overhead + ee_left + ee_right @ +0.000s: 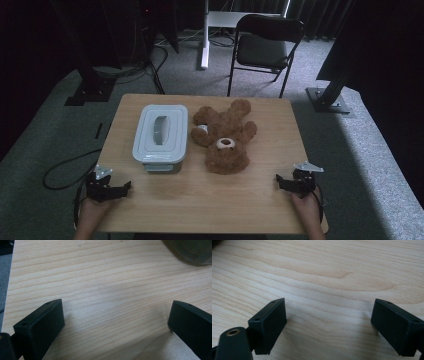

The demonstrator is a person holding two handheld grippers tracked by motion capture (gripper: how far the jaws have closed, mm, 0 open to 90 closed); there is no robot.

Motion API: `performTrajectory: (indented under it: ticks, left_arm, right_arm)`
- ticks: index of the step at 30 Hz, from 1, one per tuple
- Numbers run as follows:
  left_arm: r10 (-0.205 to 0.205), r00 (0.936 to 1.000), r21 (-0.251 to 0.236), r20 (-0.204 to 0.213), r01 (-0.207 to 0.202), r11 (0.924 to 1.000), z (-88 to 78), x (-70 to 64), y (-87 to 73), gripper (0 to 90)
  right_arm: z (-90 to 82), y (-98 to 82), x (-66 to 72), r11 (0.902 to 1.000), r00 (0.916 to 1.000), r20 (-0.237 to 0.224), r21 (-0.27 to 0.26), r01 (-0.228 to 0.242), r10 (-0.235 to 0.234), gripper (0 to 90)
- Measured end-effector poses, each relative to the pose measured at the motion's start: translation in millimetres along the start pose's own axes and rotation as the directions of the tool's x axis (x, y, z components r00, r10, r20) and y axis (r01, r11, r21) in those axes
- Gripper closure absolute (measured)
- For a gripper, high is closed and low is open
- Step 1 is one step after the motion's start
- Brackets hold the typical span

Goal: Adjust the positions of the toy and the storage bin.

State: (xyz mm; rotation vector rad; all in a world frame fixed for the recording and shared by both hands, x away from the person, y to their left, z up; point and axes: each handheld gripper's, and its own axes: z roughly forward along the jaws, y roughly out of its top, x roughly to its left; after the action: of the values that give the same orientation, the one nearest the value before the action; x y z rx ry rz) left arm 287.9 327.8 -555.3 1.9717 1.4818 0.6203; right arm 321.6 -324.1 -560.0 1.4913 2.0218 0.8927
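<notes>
Teddy bear (225,135): brown, plush, fuzzy, sprawled on its back mid-table, head toward the near edge, pale muzzle up, just beside grey box (161,137). Box: rectangular hard plastic, rounded corners, lid on, recessed handle on top. Wooden table (200,195): light, smooth, wavy grain. Left gripper (120,188): black, blocky jaws spread wide over bare wood at near left corner, nothing between. Right gripper (281,181): same matte slabs, gaping apart at near right corner, gripping nothing. Both well apart from bear.
</notes>
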Motion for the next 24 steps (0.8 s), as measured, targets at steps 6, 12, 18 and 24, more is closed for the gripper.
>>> performTrajectory:
  ticks: [6, 12, 18, 24]
  left_arm:
    - [-0.019, 0.9996, 0.0, -0.019, 0.019, 0.9998, 0.7, -1.1, 0.5, 1.3]
    - [-0.008, 0.9999, -0.002, -0.008, 0.008, 1.0, 0.2, 0.3, -0.2, 1.6]
    - [-0.003, 1.0, 0.0, -0.004, 0.003, 1.0, 0.6, 0.7, 0.3, 1.5]
    - [-0.004, 1.0, 0.0, -0.005, 0.004, 1.0, 0.5, 0.4, 0.2, 1.6]
  right_arm:
    - [-0.1, -0.2, -1.3, 0.9999, 0.9998, -0.013, 0.001, 0.014, -0.014, 12.2]
    - [0.3, 4.0, -1.5, 0.9993, 0.9997, -0.017, 0.033, 0.019, -0.018, 12.2]
    - [7.0, 17.3, 9.0, 0.9983, 0.9968, -0.08, 0.057, 0.007, -0.002, 15.6]
    - [10.7, 45.9, 20.6, 0.9996, 0.9919, -0.125, 0.017, 0.022, -0.02, 17.9]
